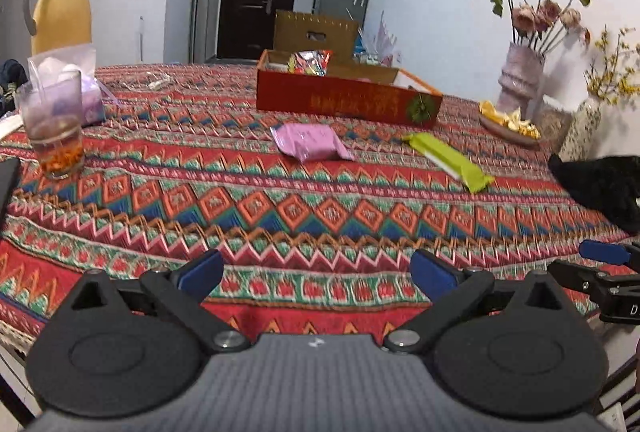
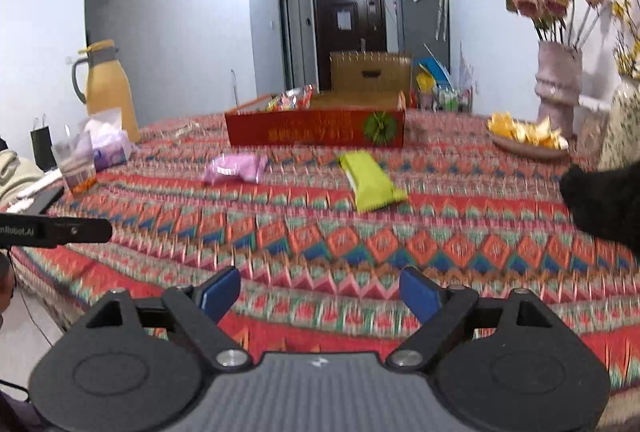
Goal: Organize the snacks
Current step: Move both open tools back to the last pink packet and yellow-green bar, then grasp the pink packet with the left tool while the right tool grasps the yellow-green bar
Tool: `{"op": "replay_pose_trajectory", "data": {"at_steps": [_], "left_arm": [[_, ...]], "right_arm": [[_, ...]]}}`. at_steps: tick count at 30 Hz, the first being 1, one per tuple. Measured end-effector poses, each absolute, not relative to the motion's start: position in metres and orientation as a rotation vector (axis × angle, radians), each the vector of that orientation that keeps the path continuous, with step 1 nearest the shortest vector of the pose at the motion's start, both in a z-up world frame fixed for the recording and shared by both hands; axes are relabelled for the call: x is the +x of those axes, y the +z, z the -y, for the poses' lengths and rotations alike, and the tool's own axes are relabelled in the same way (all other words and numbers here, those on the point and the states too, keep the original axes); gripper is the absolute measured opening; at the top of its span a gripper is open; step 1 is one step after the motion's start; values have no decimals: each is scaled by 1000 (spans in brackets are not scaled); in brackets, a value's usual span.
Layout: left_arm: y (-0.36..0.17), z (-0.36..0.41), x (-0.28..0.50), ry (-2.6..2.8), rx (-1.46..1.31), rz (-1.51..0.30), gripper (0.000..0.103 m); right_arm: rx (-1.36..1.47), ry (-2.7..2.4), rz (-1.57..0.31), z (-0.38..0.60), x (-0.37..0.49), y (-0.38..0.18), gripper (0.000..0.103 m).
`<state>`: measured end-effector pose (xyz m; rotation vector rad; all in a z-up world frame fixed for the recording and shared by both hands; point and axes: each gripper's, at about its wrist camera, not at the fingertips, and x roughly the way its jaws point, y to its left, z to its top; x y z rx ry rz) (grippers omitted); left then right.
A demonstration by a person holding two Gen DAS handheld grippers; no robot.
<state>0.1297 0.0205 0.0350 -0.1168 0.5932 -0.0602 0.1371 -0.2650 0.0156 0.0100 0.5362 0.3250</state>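
Both hand-held grippers are held released and empty over the near edge of the counter [image 1: 120,200], which is covered with a patterned cloth: the left hand-held gripper [image 1: 316,268] has its blue pads spread wide with nothing between them, and the right hand-held gripper [image 2: 320,292] is likewise spread, nothing clamped. Two loose snacks are seen mid-counter, well ahead of both: a pink snack packet [image 1: 308,142] to the left and a green snack bar [image 1: 448,160] to the right, apart from each other. Behind them a red box [image 1: 348,100] is set, open-topped, with colourful wrapped snacks [image 1: 310,62] already inside at its left end. Judged as early approach; no snack is touched yet. Risks are noted: the pink packet lies flat and looks soft, so the cloth could be pinched along with it, or the contents crushed if the pads are squeezed hard. The slick green wrapper could slip if gripped at its crimped end. A glass [image 1: 54,128] with liquid stands on the left, near the left gripper's likely path, and could be knocked over by a wide sweep. A black fuzzy item [image 2: 604,200] and a dish of orange peel [image 2: 528,136] sit on the right and could be brushed. Both views are blurred, so aim could be misjudged.
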Motion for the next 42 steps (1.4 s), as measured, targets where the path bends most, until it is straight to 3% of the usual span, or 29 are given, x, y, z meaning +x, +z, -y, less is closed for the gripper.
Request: {"op": "replay_pose_trajectory", "data": {"at_steps": [12,28,33,34,36,42], "left_arm": [[36,-25,197,-112,90,-606,102],[12,-22,357,-200,358,-686,102],[9,-18,398,-275,343,-723,101],[9,-18,404,-288,331,-732,101],[8,-18,412,-306,303,-747,99],[9,-33,423,-298,136,-806,76]], "right_arm": [[15,254,-597,270,184,8,86],[-83,282,-660,254,334,9,84],[-90,301,-675,250,378,6,74],[-90,307,-679,249,384,6,68],[-90,321,-683,248,395,6,62],[-94,356,-714,239,410,-2,56]]}}
